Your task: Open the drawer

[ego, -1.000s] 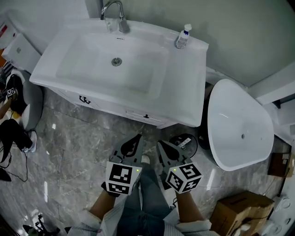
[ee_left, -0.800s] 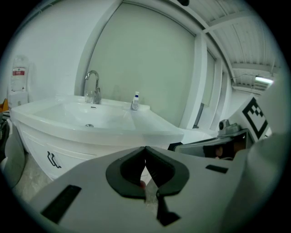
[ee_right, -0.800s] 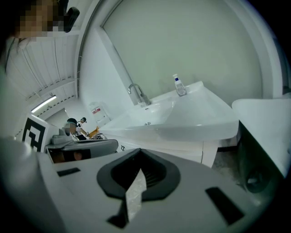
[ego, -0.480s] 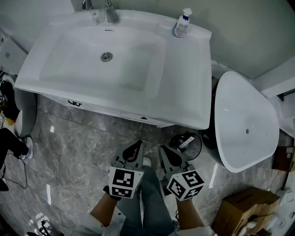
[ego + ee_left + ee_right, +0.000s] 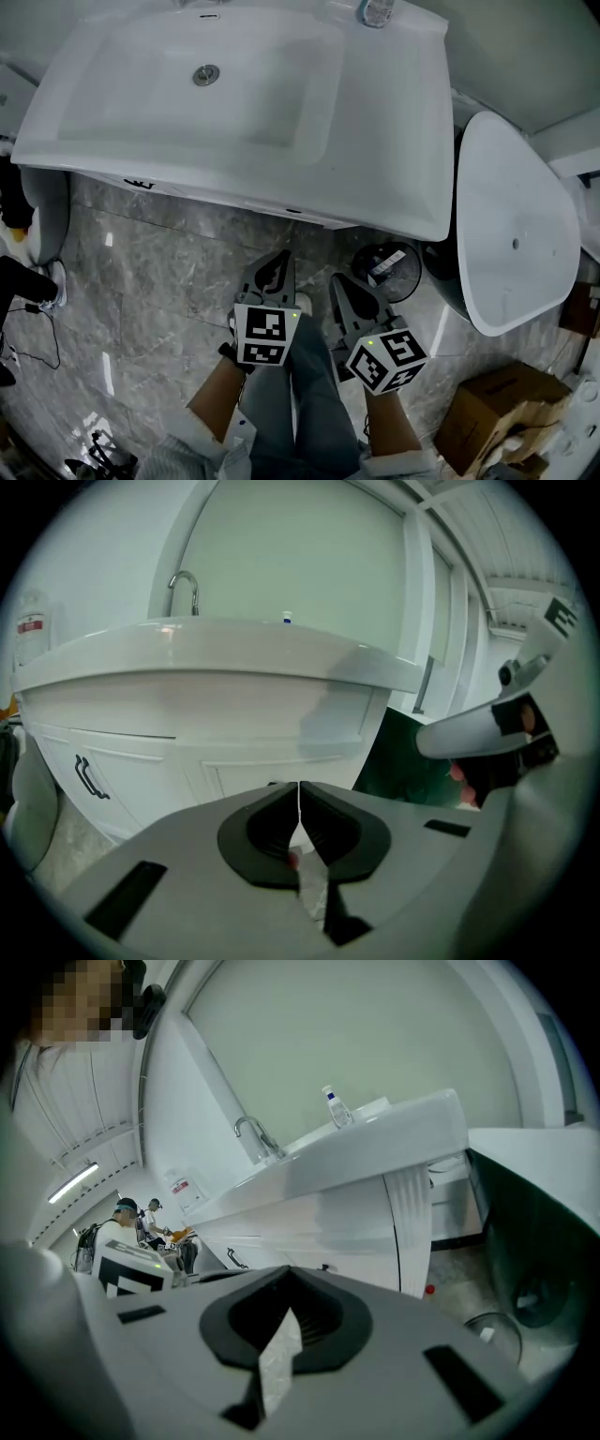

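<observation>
The white vanity (image 5: 394,141) carries a sink, and its drawer front (image 5: 272,206) shows just under the counter edge with a small dark handle (image 5: 293,211). My left gripper (image 5: 278,255) hangs over the marble floor short of that drawer, jaws shut and empty. In the left gripper view, the left gripper (image 5: 299,785) points at the drawer panel (image 5: 253,769) below the counter. My right gripper (image 5: 336,278) is beside it to the right, also shut with nothing held. The right gripper (image 5: 288,1271) view shows the drawer handle (image 5: 325,1266) just above its tips.
A cabinet door with a curved black handle (image 5: 139,183) lies left of the drawer. A white freestanding basin (image 5: 511,225), a black round bin (image 5: 389,267) and a cardboard box (image 5: 497,412) stand at the right. A bottle (image 5: 375,11) sits on the counter. A person's legs (image 5: 19,272) are at the left.
Both grippers have sunk toward the floor, the left more than the right. The vanity now sits higher and larger in the head view. Both jaws stayed shut.
</observation>
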The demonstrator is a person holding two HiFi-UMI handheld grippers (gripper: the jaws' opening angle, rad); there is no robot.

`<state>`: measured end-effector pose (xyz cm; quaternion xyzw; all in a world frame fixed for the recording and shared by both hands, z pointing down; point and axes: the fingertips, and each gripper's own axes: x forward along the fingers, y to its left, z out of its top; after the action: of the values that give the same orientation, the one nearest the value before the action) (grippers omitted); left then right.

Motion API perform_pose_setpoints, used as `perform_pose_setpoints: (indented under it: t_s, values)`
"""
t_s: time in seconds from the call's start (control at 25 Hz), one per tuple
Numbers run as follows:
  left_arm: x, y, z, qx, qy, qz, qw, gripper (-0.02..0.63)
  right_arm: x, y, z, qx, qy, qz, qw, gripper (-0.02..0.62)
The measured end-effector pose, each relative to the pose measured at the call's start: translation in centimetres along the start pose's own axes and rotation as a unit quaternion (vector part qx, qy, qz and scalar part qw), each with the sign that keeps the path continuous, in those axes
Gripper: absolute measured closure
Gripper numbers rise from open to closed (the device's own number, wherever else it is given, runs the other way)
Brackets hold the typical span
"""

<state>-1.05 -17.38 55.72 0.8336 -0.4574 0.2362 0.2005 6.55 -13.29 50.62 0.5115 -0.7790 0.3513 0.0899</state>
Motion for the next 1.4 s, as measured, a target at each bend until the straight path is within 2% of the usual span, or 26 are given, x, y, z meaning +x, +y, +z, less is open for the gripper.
perform_pose_setpoints:
  t_s: [0.32, 0.64, 0.76, 1.16, 1.4]
  values:
    - [3.3, 0.6, -1.2, -0.012, 0.004, 0.008, 0.9999, 0.588, 1.7, -1.7, -1.0, 0.0, 0.008, -0.009, 1.0, 0.591]
    - [5.9, 1.2, -2.2, 0.001, 0.016, 0.016, 0.9997, 0.584, 3.0, -3.2, -2.4, 0.011, 0.025, -0.019, 0.999, 0.591]
    - [7.2, 1.5, -2.7, 0.002, 0.025, 0.015, 0.9996, 0.515, 3.2, -3.5, -2.9, 0.015, 0.031, -0.022, 0.999, 0.591]
    - [10.9, 3.0, -3.7, 0.038, 0.045, 0.035, 0.9976, 0.418, 3.1, -3.5, -3.8, 0.023, 0.037, -0.024, 0.999, 0.591]
    - [12.6, 3.3, -4.5, 0.041, 0.063, 0.032, 0.9967, 0.38, 2.6, -3.9, -4.5, 0.028, 0.039, -0.028, 0.998, 0.591]
